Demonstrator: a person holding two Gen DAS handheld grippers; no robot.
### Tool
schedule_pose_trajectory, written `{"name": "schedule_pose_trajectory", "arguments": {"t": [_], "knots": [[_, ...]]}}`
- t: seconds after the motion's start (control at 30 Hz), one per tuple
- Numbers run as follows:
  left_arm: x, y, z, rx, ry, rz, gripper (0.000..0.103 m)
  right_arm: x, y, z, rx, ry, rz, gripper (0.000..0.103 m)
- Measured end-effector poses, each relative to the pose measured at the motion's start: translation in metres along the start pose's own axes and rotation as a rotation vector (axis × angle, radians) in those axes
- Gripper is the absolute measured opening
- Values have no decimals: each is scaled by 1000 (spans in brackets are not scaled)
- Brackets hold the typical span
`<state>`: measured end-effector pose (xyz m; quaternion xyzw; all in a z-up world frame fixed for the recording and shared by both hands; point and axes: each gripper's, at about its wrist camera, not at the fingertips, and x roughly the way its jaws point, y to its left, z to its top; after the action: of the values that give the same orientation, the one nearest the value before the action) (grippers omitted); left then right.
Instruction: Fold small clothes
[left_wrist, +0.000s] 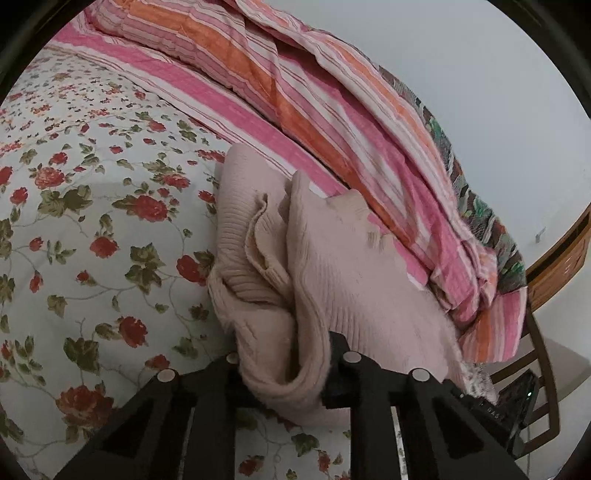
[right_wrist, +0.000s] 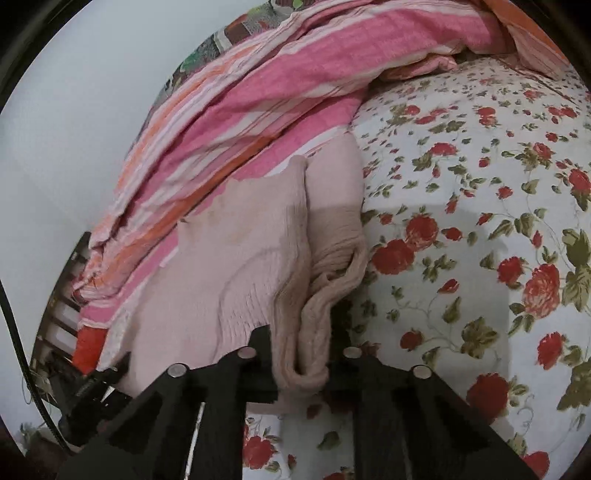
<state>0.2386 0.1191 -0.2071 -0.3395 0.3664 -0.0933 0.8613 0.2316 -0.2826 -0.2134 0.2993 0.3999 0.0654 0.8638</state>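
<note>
While both show sweater (left_wrist: 332, 266), chair (left_wrist: 546, 373) left-view only.

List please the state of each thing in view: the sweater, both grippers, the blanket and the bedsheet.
sweater: bunched, partly folded, lying on the bed, pinched at two places
left gripper: shut on the sweater
right gripper: shut on the sweater
blanket: crumpled in a heap beside the sweater
bedsheet: spread flat
</note>
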Motion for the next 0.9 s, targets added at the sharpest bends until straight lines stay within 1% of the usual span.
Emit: {"name": "schedule_pose_trajectory", "arguments": {"t": [0.07,0.17,0.23,0.33,0.43,0.5,0.67,0.7,0.73,0.77,0.8,0.83,0.87,0.9], "knots": [[-5,1,0,-4,-8,-10,13,-5,1,-2,-11,-3,-4,10],[-13,4,-5,-39,-6,-31,10,-13,4,-2,2,7,-3,9],[-18,5,-11,-52,1,-21,10,-24,7,-3,1,2,4,9],[-37,1,-21,-38,11,-29,10,-47,15,-10,-50,1,-5,9],[-61,-6,-39,-12,20,-29,10,-69,18,-24,-98,18,-28,9],[-76,-8,-55,11,44,-25,10,-83,14,-37,-110,32,-42,9],[-106,-4,-93,37,60,-44,11,-118,4,-72,-148,49,-76,9],[-107,-4,-96,44,65,-37,17,-121,4,-77,-167,49,-89,10],[-107,-4,-97,57,76,-13,25,-122,6,-80,-196,53,-113,13],[-107,-4,-97,73,83,24,28,-124,7,-82,-223,52,-129,23],[-109,-4,-95,100,79,63,32,-128,9,-82,-263,31,-159,28],[-114,-4,-92,125,62,89,32,-132,9,-82,-287,11,-183,34],[-119,-4,-88,145,39,102,34,-137,12,-79,-313,-17,-209,37],[-126,-4,-83,163,3,114,41,-143,14,-76,-334,-50,-222,41]]}}
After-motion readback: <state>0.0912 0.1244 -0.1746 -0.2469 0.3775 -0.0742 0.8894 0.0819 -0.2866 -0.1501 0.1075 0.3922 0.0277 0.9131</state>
